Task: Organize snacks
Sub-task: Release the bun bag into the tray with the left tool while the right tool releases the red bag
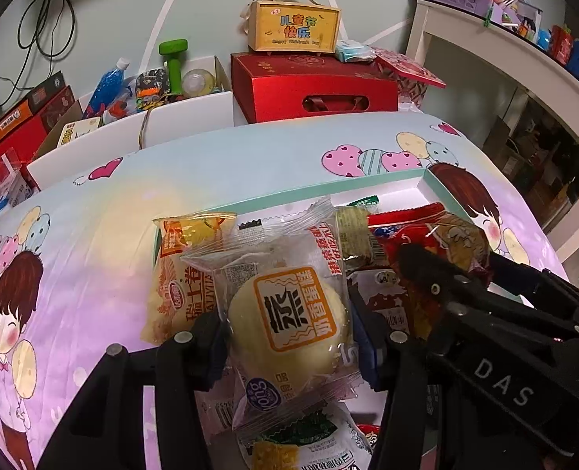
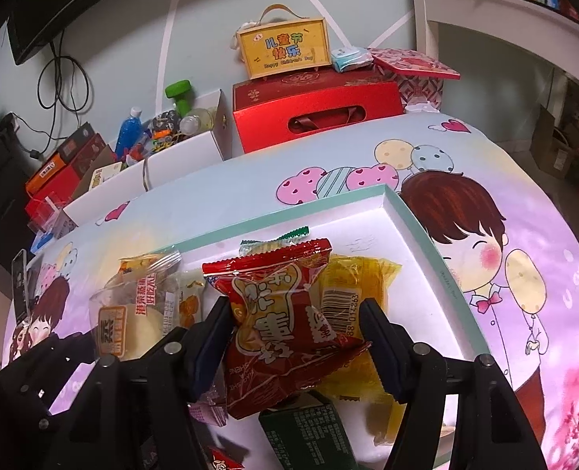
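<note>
The steamed cake packet (image 1: 289, 313) sits between the fingers of the left gripper (image 1: 287, 346), which pinch it at both sides, and the red snack packet (image 2: 289, 325) is pinched the same way by the right gripper (image 2: 295, 346). Both packets are held over the white tray with the mint rim (image 2: 418, 227), probably so that each can be laid in its own place among the other snacks there. The tray rests on a cartoon-printed cloth (image 2: 524, 235), with the red gift box (image 2: 312, 113) well behind it.

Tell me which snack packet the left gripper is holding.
The clear-wrapped steamed cake with the orange label, between the left gripper fingers. The red packet sits in the right gripper.
</note>
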The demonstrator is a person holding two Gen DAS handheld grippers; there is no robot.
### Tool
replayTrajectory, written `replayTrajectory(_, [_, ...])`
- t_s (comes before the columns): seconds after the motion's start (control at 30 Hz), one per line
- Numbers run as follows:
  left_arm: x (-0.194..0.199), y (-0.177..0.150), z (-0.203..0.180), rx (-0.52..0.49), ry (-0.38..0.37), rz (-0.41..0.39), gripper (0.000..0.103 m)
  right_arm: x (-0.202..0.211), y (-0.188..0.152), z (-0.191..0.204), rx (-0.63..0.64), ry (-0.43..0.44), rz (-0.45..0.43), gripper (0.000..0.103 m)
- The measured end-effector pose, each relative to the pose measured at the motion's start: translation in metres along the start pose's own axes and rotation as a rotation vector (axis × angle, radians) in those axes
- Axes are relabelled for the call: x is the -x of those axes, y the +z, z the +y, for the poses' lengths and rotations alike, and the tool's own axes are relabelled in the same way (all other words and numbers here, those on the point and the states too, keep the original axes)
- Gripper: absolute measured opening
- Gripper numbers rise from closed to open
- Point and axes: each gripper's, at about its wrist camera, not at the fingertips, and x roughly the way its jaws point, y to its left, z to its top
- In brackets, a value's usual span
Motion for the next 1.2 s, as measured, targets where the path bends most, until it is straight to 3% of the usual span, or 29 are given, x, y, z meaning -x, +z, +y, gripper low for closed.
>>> replayTrajectory(0.13, [0.0,0.0,-0.001,0.001,-0.003,0.004,0.059,0.001,0.0,0.001,0.009,-0.003,0.005,0.07])
replayTrajectory(0.23, [0.002,0.001,-0.002,-0.01,0.005,-0.002,0.07,0.003,0.0,0.002,0.017,-0.011,0.003,0.07])
replayTrajectory(1.2, [0.035,0.005,-0.002,-0.057,0.033,-0.046,0.072,0.032,0.008,-0.007,-0.036,0.001,-0.065,0.077])
